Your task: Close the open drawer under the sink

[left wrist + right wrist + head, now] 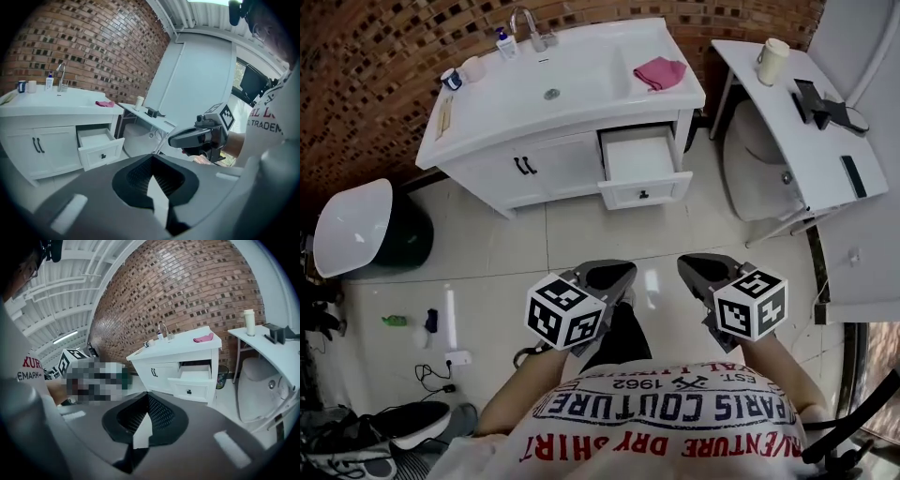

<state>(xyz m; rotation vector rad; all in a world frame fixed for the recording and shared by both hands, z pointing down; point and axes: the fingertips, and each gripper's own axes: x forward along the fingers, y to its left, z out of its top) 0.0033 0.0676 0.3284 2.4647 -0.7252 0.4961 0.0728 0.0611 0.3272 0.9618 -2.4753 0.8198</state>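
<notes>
The white vanity (487, 127) with the sink stands against the brick wall. Its right-hand drawer (642, 171) is pulled out, white inside, with a small dark knob on its front. The same open drawer appears in the left gripper view (100, 149) and the right gripper view (194, 383). My left gripper (614, 274) and right gripper (698, 270) hover side by side over the floor tiles, well short of the drawer. Both have jaws shut with nothing between them (152, 157) (147, 394). The right gripper (197, 136) also shows in the left gripper view.
A pink cloth (659, 72), a faucet (528, 26) and small bottles sit on the vanity top. A white side table (806, 131) with a cup (773, 61) stands to the right, a white tub (755, 159) under it. A black bin (389, 239) and a power strip (455, 358) lie left.
</notes>
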